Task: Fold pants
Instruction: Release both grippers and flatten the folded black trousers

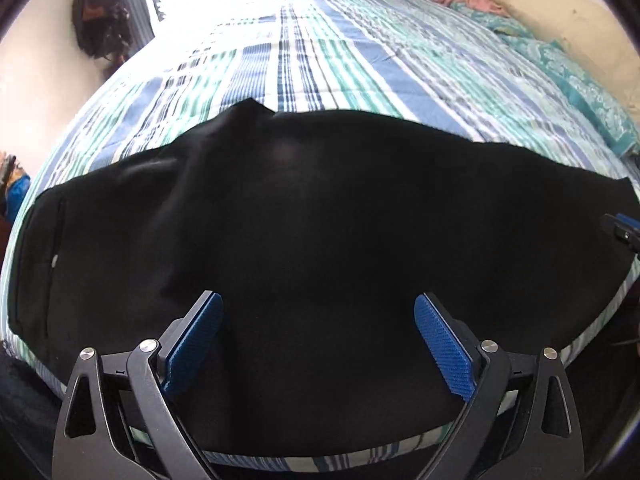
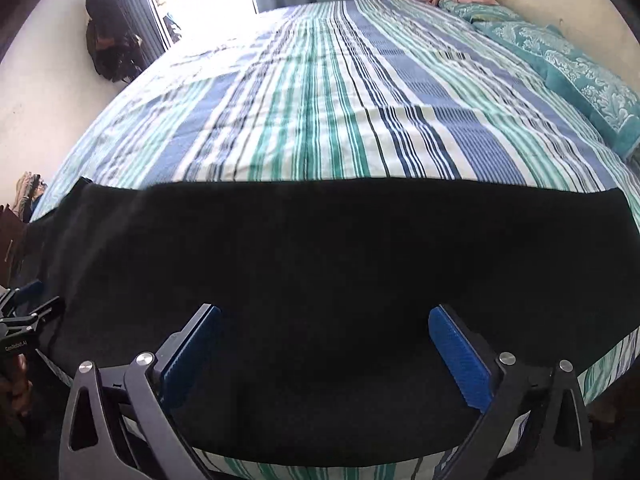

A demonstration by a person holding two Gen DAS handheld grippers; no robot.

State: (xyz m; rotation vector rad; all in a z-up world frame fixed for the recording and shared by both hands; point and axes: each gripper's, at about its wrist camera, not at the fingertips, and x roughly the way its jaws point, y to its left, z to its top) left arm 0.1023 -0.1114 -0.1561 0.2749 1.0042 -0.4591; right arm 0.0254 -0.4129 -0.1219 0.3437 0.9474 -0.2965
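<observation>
Black pants (image 1: 320,220) lay as one long strip across the bed (image 1: 320,60); cross-folds remained. My left tongs (image 1: 318,304) and right tongs (image 2: 324,318) hung spread, empty.

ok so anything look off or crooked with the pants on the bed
Mostly tidy. The black pants lie flat across the near edge of the striped bed cover. One oddity: toward their left end, a fabric point pokes up past the otherwise even far edge. Both grippers, left and right, are open and empty.

The black pants (image 1: 320,216) lie flat and spread out sideways across the near edge of the striped bed (image 1: 320,52), with some soft wrinkles.
</observation>
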